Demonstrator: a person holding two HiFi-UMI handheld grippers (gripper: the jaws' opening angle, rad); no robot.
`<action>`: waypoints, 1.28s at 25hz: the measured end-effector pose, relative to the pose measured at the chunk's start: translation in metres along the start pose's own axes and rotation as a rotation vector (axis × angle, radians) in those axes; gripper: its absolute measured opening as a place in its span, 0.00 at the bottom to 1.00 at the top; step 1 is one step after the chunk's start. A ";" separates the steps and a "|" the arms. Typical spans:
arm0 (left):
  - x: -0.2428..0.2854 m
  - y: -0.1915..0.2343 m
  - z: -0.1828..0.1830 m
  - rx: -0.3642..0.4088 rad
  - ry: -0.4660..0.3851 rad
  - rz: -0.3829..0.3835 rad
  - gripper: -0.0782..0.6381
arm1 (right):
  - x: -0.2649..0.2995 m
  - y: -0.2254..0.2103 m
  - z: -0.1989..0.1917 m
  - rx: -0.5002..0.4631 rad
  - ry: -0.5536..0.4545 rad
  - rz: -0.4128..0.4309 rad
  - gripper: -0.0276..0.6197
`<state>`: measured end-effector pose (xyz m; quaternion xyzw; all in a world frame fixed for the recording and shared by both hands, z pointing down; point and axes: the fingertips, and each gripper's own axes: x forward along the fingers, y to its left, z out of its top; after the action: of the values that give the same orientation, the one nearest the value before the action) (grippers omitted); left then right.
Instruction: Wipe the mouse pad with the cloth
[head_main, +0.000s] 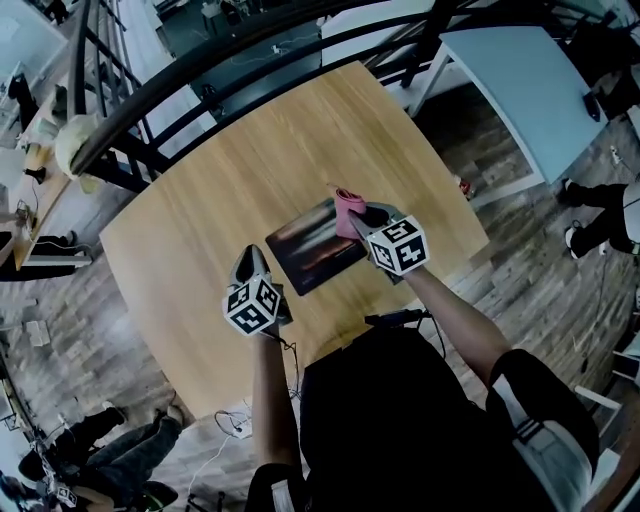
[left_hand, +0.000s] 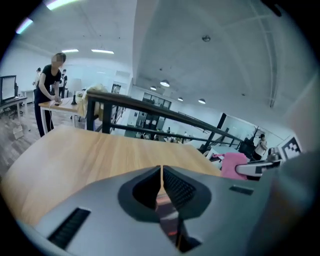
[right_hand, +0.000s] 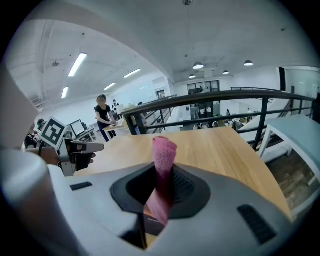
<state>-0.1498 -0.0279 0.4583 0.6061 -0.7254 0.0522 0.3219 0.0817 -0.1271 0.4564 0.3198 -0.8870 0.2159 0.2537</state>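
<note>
A dark mouse pad (head_main: 312, 248) lies flat near the middle of the round-cornered wooden table (head_main: 200, 220). Over its right corner, my right gripper (head_main: 356, 214) is shut on a rolled pink cloth (head_main: 349, 208). In the right gripper view the cloth (right_hand: 164, 161) stands up out of the gripper (right_hand: 163, 175). My left gripper (head_main: 250, 258) hovers just left of the pad. Its jaws are shut with nothing between them, as the left gripper view (left_hand: 161, 172) shows. That view also catches the pink cloth (left_hand: 233, 165) off to the right.
A black railing (head_main: 200, 75) curves along the table's far side. A white table (head_main: 520, 90) stands at the upper right on the wood floor. People's legs show at the lower left (head_main: 100, 440) and right (head_main: 600, 220). A person (left_hand: 49, 92) stands at a distant desk.
</note>
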 end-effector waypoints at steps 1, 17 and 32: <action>-0.011 -0.004 0.008 0.003 -0.035 0.002 0.15 | -0.005 0.007 0.009 -0.006 -0.025 0.010 0.14; -0.156 -0.060 0.089 0.172 -0.480 0.028 0.15 | -0.098 0.121 0.086 -0.118 -0.350 0.138 0.14; -0.160 -0.052 0.067 0.166 -0.450 0.041 0.15 | -0.098 0.143 0.049 -0.083 -0.302 0.146 0.14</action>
<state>-0.1203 0.0628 0.3040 0.6121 -0.7841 -0.0181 0.1003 0.0348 -0.0090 0.3290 0.2725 -0.9441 0.1462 0.1142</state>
